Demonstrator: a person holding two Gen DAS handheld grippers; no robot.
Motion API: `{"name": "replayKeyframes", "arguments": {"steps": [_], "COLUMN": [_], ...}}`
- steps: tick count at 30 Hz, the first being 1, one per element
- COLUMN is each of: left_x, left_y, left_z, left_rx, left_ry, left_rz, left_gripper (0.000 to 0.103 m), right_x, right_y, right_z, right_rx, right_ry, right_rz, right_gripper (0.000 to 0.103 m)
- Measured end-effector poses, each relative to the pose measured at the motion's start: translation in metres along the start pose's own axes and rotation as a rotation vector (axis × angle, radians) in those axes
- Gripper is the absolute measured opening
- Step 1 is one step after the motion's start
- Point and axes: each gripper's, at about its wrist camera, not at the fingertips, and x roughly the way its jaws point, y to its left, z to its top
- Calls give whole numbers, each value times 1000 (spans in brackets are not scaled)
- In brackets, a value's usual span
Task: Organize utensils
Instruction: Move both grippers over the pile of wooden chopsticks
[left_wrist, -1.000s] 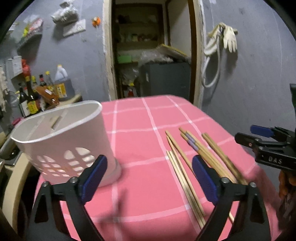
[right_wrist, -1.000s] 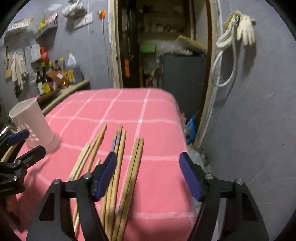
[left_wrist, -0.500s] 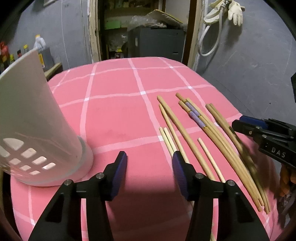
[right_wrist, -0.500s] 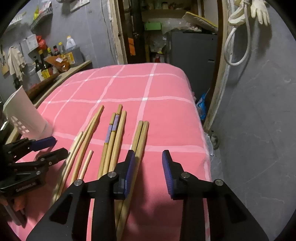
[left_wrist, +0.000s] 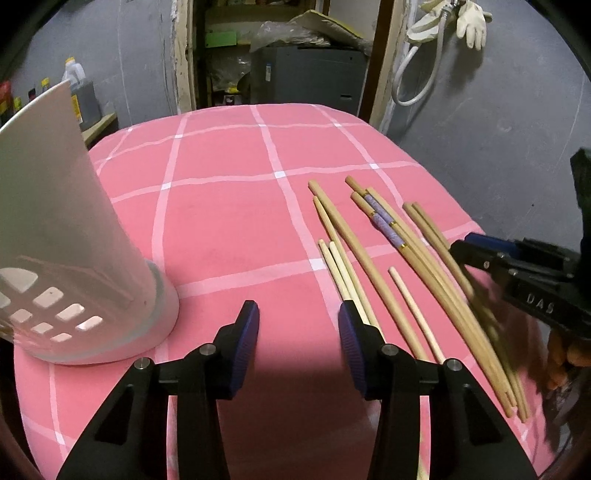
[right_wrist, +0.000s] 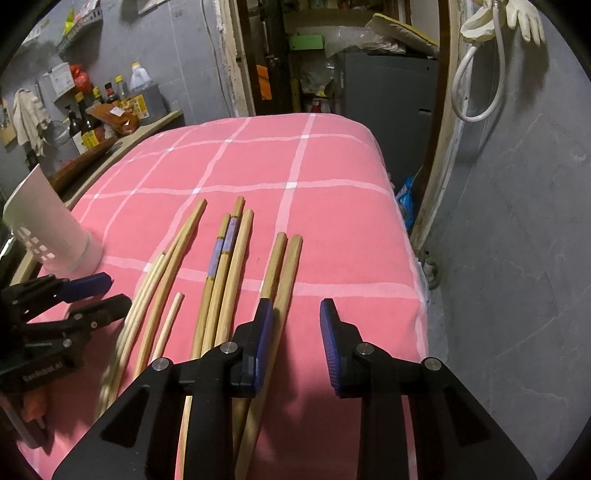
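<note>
Several wooden chopsticks (left_wrist: 373, 266) lie side by side on the pink checked tablecloth (left_wrist: 229, 221); they also show in the right wrist view (right_wrist: 229, 269). One pair has purple bands (right_wrist: 227, 240). A white perforated utensil holder (left_wrist: 55, 229) stands upright at the left, also seen at the far left in the right wrist view (right_wrist: 48, 236). My left gripper (left_wrist: 297, 332) is partly open and empty, low over the cloth between holder and chopsticks. My right gripper (right_wrist: 297, 332) is partly open and empty, its left finger over the rightmost chopstick pair (right_wrist: 284, 266).
The table's right edge drops off beside a grey wall (right_wrist: 517, 221). A doorway with shelves and a grey cabinet (left_wrist: 310, 74) lies behind the table. Bottles (right_wrist: 110, 99) stand on a counter at the far left. A hose and gloves (left_wrist: 443, 29) hang on the wall.
Both grippers have narrowed from wide open to partly open and dropped closer to the tablecloth. The holder now fills the left edge of the left wrist view.
</note>
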Motion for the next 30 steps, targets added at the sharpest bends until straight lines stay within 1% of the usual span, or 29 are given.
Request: {"name": "replayKeyframes", "arguments": {"steps": [5,8,16,19,21,24,27,30], "left_x": [-5,-1,7,8,8,11,13,13], "left_y": [2,-2,-6,-7,-5,-5,-12,-9], "left_z": [2,2,9,9,9,12,14,15], "left_rx": [-4,8,9,17,9,-26,-19,-24], "left_ry": [-1,4,18,27,41,67,74,83], "left_rz": [-37,-28,-35,-18,-12,-26,-24,-25], "left_gripper": [40,40,40,40,40,40,40,40], "right_x": [2,3,6,6,6,7,7,6], "right_y": [0,0,0,-2,-2,-3,-3,-6], "right_z": [-2,-4,-4,-5,-5,-5,-6,-6], "right_rx": [1,5,5,12,12,14,17,24], "right_ry": [10,13,25,24,24,27,31,31], "right_rz": [7,9,2,6,6,4,-1,2], "right_gripper": [24,24,24,24,24,24,24,24]}}
